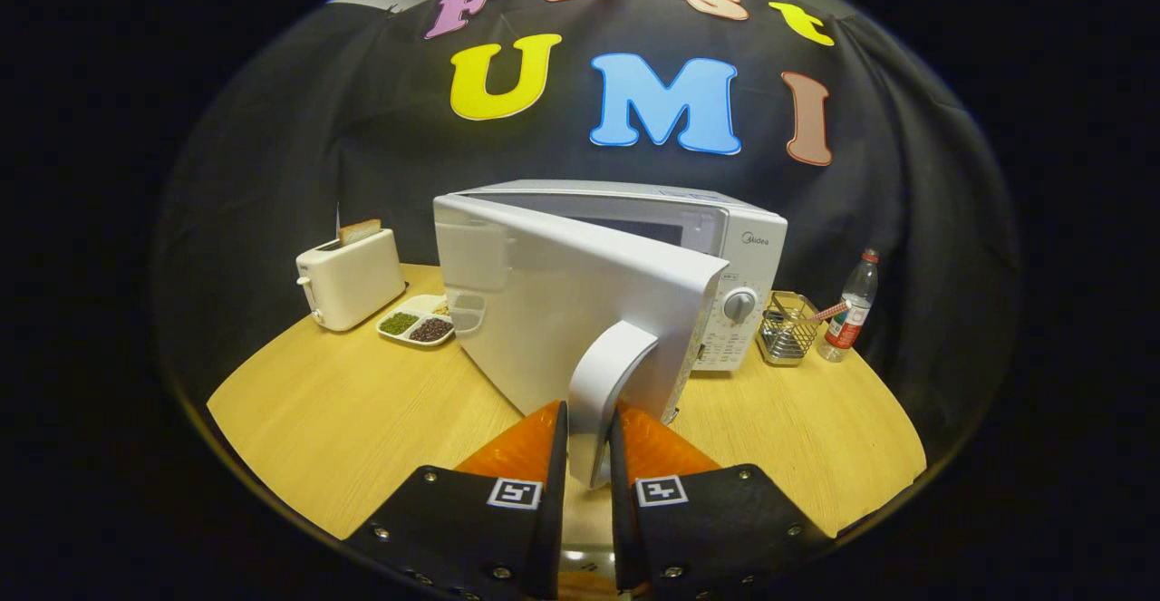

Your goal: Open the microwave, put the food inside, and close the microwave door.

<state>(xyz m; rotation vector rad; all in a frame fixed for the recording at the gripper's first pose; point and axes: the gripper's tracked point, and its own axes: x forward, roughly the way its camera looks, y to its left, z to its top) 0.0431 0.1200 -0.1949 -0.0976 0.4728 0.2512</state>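
Gripper [589, 433] clamped on the curved door handle [605, 383], both fingers pinching it so the microwave door [562, 311] can swing on its far-left hinge; door stands partly open just ahead, microwave [725, 238] beyond on the tabletop [344, 411], food tray [415, 324] waiting far left beside the toaster [349, 285].

The gripper [589, 438] points forward at the microwave [716, 247], its two fingers nearly together, one pressed on each side of the door handle [605, 374], clamping it.
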